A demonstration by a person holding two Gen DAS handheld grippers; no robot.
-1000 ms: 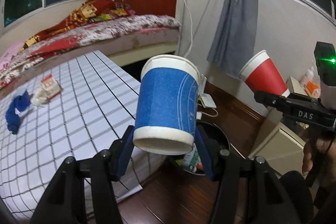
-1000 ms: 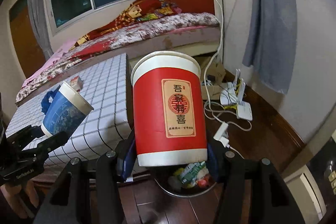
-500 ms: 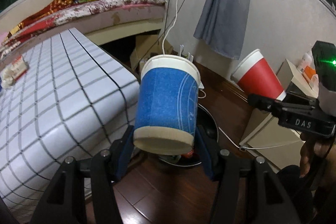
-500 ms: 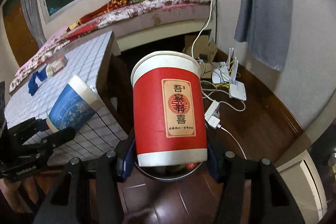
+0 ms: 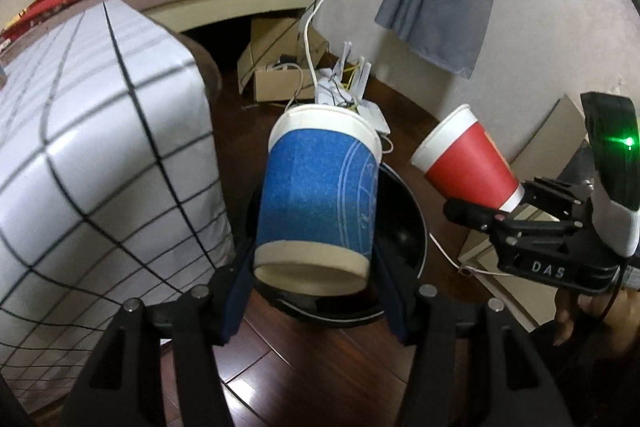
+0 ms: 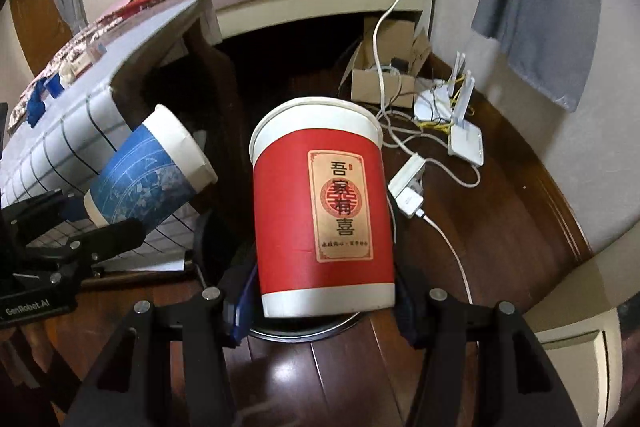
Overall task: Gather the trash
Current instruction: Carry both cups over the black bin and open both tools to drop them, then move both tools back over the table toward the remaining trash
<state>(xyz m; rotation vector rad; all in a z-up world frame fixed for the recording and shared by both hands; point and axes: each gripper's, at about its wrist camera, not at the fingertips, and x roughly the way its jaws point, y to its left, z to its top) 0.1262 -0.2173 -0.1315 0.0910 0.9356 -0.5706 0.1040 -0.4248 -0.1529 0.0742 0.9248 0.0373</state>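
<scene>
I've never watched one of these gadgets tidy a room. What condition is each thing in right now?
Blue cup: clamped in the left gripper, tilted, above the bin.
Red cup: clamped in the right gripper, tilted, above the bin.
Trash bin: open, on the floor beneath both cups.
Cardboard box: flaps open, cables inside.

Both wrist views look steeply down — sharing the bin [image 5: 404,227].

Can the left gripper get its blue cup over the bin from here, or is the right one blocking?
Probably yes. The left gripper holds the blue cup right above the black bin; the red cup sits off to the side, apart.
</scene>
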